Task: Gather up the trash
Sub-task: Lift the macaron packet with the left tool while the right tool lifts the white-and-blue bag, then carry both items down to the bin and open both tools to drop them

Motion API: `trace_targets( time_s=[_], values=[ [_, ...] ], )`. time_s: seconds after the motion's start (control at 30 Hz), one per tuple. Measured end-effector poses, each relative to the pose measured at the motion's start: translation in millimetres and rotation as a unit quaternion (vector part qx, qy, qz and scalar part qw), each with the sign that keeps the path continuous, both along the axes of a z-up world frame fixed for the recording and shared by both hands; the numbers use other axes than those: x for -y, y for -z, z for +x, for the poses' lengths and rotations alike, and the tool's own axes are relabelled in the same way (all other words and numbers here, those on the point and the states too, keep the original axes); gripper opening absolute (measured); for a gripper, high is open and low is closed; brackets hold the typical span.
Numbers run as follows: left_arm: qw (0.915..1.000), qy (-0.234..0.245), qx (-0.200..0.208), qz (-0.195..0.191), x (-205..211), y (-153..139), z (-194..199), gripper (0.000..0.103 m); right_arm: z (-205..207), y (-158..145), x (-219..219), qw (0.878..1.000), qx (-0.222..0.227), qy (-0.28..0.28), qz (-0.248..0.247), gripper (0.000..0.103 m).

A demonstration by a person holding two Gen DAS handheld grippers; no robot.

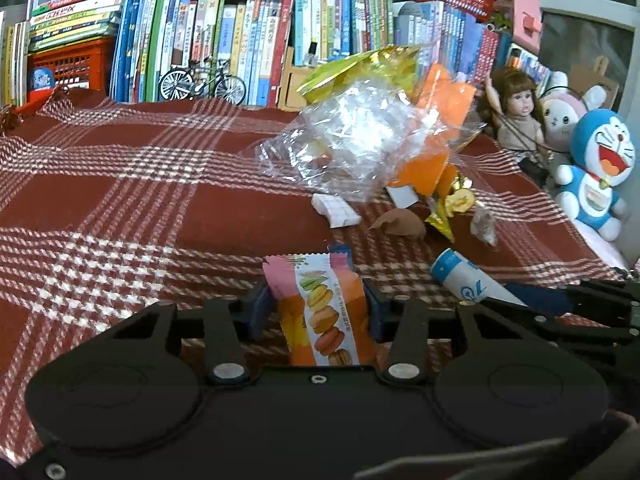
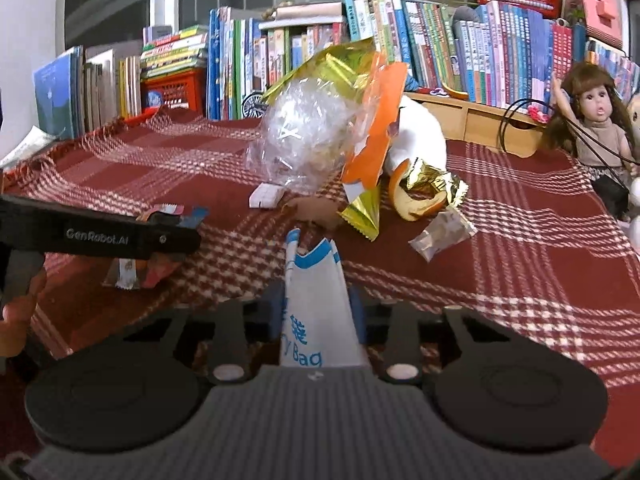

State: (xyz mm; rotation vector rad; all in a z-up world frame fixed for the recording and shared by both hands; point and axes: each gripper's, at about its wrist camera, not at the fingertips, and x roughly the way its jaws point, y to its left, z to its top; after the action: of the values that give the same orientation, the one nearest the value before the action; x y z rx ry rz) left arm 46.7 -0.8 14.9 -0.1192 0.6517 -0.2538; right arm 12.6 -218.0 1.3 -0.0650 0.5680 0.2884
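L gripper (image 1: 316,312) is clamped on a pink/orange macaron wrapper (image 1: 320,312), held upright btwn its blue pads, just above the red plaid cloth (image 1: 120,200). R gripper (image 2: 316,312) grips a white/blue paper bag (image 2: 312,300), its torn top pointing fwd. Ahead of both sits the trash pile: clear plastic bag (image 1: 348,144) w/ orange packaging (image 1: 440,120) and gold foil (image 2: 432,184), small white box (image 1: 336,209), brown eggshell piece (image 1: 400,224), crumpled clear wrapper (image 2: 442,236). Books (image 1: 240,40), doll (image 1: 516,116) and blue plush (image 1: 596,168) line the back and right.
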Motion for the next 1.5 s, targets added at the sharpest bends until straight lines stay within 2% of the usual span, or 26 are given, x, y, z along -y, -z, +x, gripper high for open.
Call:
trace_targets(
  time_s=[0.37,0.77,1.13,1.5],
  values=[
    [0.9995,0.017,0.025,-0.008,-0.4,-22.8,-39.3,0.044,-21.2,-13.1,3.6,0.999,0.013,0.009,0.039,0.034],
    [0.9987,0.036,0.031,-0.018,-1.5,-27.7,-82.2,0.044,-63.1,-20.2,4.5,0.998,0.023,0.007,0.065,0.034],
    [0.9991,0.031,0.015,-0.025,-7.2,-15.1,-131.6,0.044,-105.2,-8.9,2.6,0.997,0.001,0.011,0.073,0.034],
    [0.9991,0.01,-0.03,-0.027,-15.5,9.5,-174.9,0.044,-149.1,5.8,-12.7,0.998,-0.027,0.003,0.063,0.034]
  ],
)
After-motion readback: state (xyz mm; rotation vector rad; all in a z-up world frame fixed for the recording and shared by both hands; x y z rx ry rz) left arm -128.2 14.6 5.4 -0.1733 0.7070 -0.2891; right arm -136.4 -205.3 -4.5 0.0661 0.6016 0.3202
